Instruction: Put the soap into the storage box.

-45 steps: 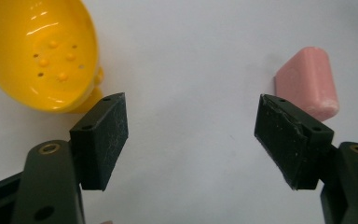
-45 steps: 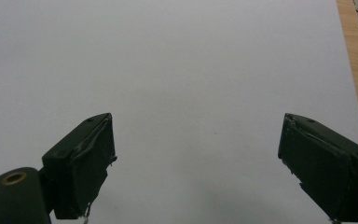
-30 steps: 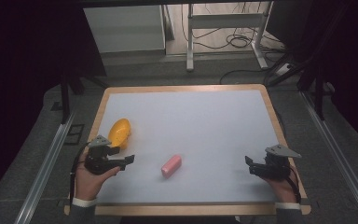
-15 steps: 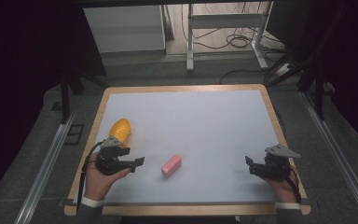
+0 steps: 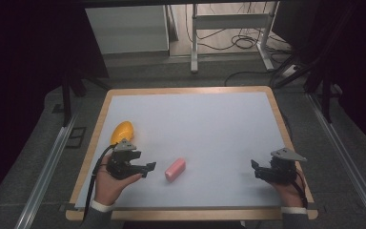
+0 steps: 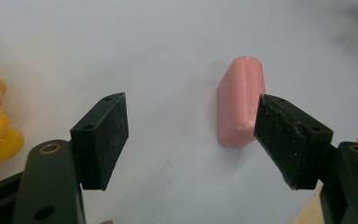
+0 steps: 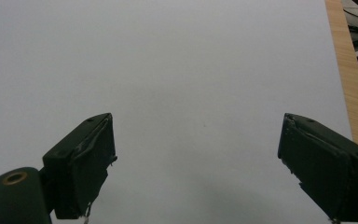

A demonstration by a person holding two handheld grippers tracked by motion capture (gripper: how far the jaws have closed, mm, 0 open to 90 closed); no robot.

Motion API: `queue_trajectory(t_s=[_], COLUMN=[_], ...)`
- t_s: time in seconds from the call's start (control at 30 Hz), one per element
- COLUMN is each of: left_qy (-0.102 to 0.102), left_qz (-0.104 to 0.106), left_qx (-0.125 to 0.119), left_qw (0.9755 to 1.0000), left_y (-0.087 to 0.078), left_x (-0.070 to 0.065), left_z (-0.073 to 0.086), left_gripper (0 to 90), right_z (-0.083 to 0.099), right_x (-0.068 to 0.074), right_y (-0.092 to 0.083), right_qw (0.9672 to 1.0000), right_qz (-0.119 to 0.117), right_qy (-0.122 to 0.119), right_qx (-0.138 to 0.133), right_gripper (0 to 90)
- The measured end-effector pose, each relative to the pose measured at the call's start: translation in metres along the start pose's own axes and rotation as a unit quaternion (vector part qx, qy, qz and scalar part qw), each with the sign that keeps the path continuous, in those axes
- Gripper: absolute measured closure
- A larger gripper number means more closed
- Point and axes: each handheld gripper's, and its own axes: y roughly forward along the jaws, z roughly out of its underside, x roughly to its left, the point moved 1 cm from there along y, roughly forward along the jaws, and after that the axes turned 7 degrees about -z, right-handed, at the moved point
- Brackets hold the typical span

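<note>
Pink block, yellow toy w/ pink dots, white table top w/ wood edge, black grippers.

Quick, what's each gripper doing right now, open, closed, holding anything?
Left gripper: open, holding nothing; the pink block lies between its jaws, close to one.
Right gripper: open, holding nothing, over the bare white tabletop.

No writing, label, brand mark, number or sign can be read anywhere. The pale white worktop with its wooden rim, the pink rounded block and the yellow rounded plastic toy bear no legible lettering.
</note>
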Motion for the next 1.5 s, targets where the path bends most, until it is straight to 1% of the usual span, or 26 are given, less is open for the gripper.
queue_trajectory(t_s=[0.1, 0.23, 0.33, 0.43, 0.6, 0.73, 0.8, 0.83, 0.87, 0.97, 1.03, 1.1, 1.23, 1.5], left_qy=[0.005, 0.006, 0.011, 0.011, 0.017, 0.021, 0.024, 0.024, 0.025, 0.027, 0.027, 0.031, 0.042, 0.045], left_qz=[0.002, 0.003, 0.001, -0.001, 0.006, 0.007, 0.006, 0.006, 0.003, 0.004, 0.006, 0.009, 0.012, 0.016], left_qx=[0.003, 0.008, 0.012, 0.012, 0.019, 0.025, 0.032, 0.032, 0.041, 0.046, 0.050, 0.051, 0.065, 0.076], left_qw=[1.0000, 0.9999, 0.9999, 0.9999, 0.9997, 0.9994, 0.9992, 0.9992, 0.9988, 0.9986, 0.9984, 0.9982, 0.9970, 0.9959], left_y=[0.003, 0.007, 0.011, 0.012, 0.020, 0.025, 0.030, 0.030, 0.033, 0.036, 0.040, 0.043, 0.050, 0.064], left_x=[-0.004, -0.007, -0.012, -0.014, -0.021, -0.023, -0.023, -0.023, -0.022, -0.023, -0.026, -0.030, -0.038, -0.048], left_z=[-0.001, -0.003, -0.006, -0.008, -0.015, -0.017, -0.019, -0.019, -0.019, -0.020, -0.021, -0.021, -0.023, -0.024], left_gripper=[26.3, 26.3, 26.3, 26.2, 26.2, 26.2, 26.2, 26.2, 26.2, 26.2, 26.3, 26.2, 26.2, 26.1], right_z=[0.000, 0.000, 0.000, 0.001, 0.001, 0.001, 0.001, 0.001, 0.001, 0.002, 0.002, 0.002, 0.002, 0.003], right_x=[0.000, 0.000, 0.000, -0.001, 0.000, 0.001, 0.000, 0.000, 0.000, -0.001, -0.001, 0.000, -0.001, -0.002], right_y=[0.000, 0.000, 0.000, 0.001, 0.001, 0.001, 0.001, 0.002, 0.002, 0.002, 0.003, 0.003, 0.003, 0.002], right_qw=[1.0000, 1.0000, 1.0000, 1.0000, 1.0000, 1.0000, 1.0000, 1.0000, 1.0000, 1.0000, 1.0000, 1.0000, 1.0000, 1.0000], right_qz=[0.001, 0.003, 0.003, 0.004, 0.005, 0.005, 0.005, 0.006, 0.006, 0.007, 0.007, 0.007, 0.007, 0.007], right_qy=[-0.001, -0.001, 0.000, 0.001, 0.000, 0.000, -0.001, 0.000, 0.000, 0.000, 0.000, -0.001, 0.000, 0.002], right_qx=[-0.001, -0.001, -0.002, 0.000, 0.001, 0.001, 0.003, 0.003, 0.003, 0.003, 0.004, 0.004, 0.005, 0.003], right_gripper=[10.8, 10.8, 10.8, 10.8, 10.7, 10.8, 10.7, 10.7, 10.8, 10.8, 10.7, 10.8, 10.8, 10.7])
